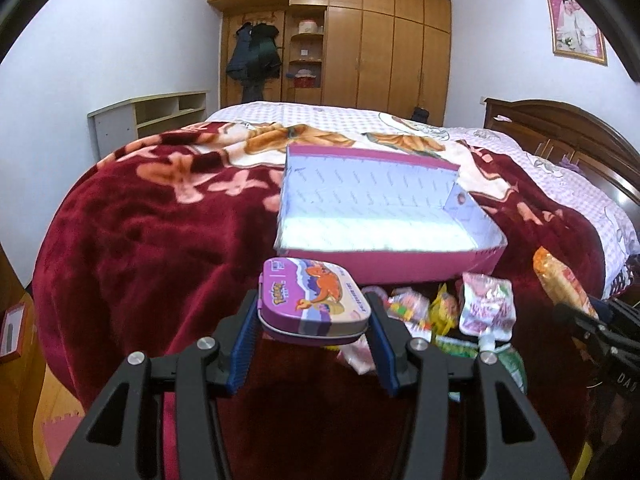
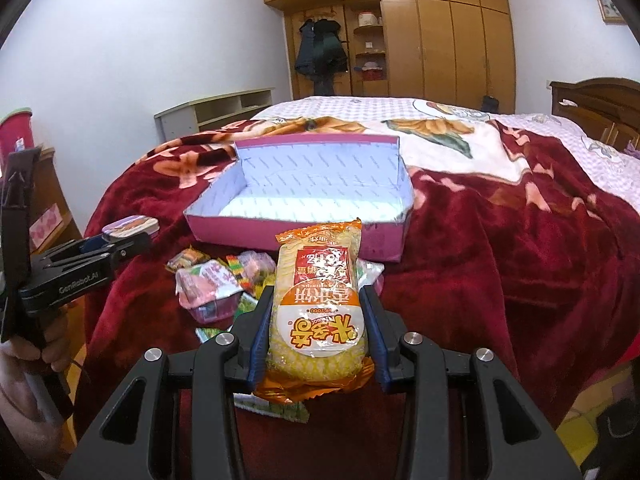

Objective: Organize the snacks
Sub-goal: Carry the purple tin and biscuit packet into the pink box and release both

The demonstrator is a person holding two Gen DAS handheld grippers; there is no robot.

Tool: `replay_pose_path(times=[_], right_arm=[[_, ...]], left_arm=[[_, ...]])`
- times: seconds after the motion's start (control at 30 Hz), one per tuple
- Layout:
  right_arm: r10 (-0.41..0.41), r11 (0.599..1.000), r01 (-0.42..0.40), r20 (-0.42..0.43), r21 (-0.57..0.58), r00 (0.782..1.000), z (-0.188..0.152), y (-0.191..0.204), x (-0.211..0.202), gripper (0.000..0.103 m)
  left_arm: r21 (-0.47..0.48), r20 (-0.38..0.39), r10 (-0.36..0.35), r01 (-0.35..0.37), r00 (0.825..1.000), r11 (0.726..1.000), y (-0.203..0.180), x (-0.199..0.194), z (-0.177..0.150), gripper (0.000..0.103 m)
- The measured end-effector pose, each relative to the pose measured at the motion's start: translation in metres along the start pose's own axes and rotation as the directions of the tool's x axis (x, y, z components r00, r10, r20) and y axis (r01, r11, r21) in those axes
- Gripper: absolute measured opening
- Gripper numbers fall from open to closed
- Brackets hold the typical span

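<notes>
Between my left gripper's (image 1: 314, 320) fingers sits a clamped purple tin (image 1: 314, 300); my right gripper (image 2: 318, 320) squeezes an orange rice-cracker packet (image 2: 320, 304). Beyond both, loose snacks (image 2: 216, 284) lie just before the open pink box (image 2: 304, 196).

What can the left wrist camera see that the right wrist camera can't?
Only the left wrist view shows the framed picture on the wall and the cartoon on the purple tin. Only the right wrist view shows the person's hand and the rice cracker pack's label. Both show the empty pink box and the loose snacks.
</notes>
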State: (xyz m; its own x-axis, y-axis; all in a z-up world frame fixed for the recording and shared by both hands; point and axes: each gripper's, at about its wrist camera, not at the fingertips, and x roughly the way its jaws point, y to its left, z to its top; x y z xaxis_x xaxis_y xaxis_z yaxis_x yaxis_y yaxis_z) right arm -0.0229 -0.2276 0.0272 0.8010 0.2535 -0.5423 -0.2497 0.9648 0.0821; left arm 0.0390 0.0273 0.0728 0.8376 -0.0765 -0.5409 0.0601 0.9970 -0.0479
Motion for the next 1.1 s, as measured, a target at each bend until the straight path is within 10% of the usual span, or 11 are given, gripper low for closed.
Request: replay_pose_path(times=[1.1], right_arm=[[-0.01,1.0,0.01,-0.041,-0.01,0.999,0.085,-0.026,0.075,0.042]], left_arm=[[0.042,-0.015,0.005,-0.004,1.0,0.999,-0.034,0.086,0.093,0.053]])
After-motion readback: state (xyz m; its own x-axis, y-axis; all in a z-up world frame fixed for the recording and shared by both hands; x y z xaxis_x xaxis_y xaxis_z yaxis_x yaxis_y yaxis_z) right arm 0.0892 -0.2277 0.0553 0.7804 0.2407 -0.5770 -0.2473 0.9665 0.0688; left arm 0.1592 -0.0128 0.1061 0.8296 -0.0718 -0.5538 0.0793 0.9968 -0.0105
